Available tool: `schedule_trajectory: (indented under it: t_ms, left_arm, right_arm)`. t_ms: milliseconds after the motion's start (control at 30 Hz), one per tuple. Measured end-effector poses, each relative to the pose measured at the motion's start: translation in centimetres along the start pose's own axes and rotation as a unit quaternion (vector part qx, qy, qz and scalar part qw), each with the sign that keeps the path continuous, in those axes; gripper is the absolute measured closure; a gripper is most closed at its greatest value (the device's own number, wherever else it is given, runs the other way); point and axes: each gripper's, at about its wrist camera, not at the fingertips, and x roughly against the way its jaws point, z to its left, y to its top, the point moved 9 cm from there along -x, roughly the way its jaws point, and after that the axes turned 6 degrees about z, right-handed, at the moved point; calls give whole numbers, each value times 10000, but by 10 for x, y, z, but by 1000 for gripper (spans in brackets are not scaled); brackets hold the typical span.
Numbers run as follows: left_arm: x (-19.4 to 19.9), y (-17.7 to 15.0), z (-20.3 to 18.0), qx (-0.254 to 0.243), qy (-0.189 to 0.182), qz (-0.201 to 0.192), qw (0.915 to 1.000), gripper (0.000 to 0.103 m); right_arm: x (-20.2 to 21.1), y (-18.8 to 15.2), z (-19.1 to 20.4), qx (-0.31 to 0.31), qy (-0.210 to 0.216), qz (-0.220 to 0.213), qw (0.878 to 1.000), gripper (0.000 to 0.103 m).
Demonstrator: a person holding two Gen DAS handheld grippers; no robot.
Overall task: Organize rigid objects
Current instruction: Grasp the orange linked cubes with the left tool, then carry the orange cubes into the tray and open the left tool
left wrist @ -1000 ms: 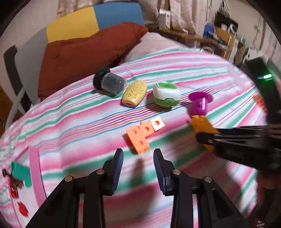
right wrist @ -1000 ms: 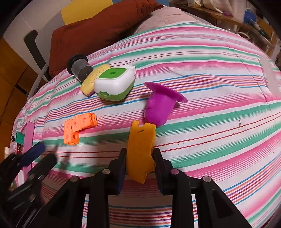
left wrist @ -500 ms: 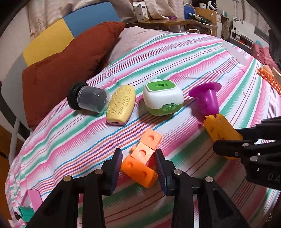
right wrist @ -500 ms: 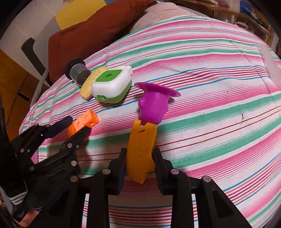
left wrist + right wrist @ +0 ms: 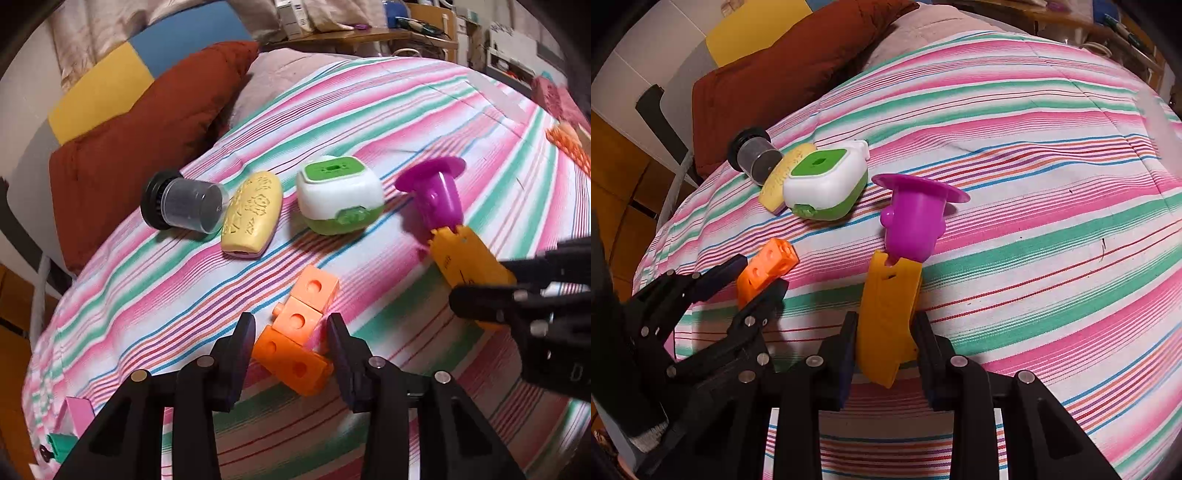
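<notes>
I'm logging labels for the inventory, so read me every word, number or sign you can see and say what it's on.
"D": lone white letter on the right claw's black body, rest cut off.
Yellow bar: embossed characters, unreadable.
Orange flat piece: tiny marks, too blurred.
Shelf boxes: print too small.

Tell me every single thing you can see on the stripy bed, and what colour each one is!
orange cube blocks: one joined piece, orange, between the left gripper's opening jaws
flat yellow-orange piece: one, clamped in the right gripper, tip touching the purple cup
purple cup: one, purple, upside down
green and white box: one, middle of the row
yellow oval bar: one, beside the box
clear jar with black lid: one, on its side
cushion: one, brown, behind
striped cover: one, pink, green, white
left gripper: black
right gripper: black
</notes>
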Motion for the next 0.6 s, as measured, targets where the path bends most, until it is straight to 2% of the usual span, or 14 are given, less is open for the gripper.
schedule_trajectory:
  t_ms: [167, 267, 433, 600]
  left_arm:
    - [4, -5, 1, 204, -95, -57, 9997, 67]
    - [11, -13, -1, 594, -528, -53, 9968, 70]
    - [21, -30, 0, 971, -819, -19, 9919, 71]
    - [40, -51, -1, 1311, -1146, -59, 9847, 79]
  right_arm:
    - [0, 1, 0, -29, 38, -19, 10000, 73]
    - [-1, 1, 1, -21, 63, -35, 10000, 72]
    - [-1, 2, 1, 73, -7, -70, 9999, 72]
    - [-2, 3, 2, 158, -82, -87, 9998, 72]
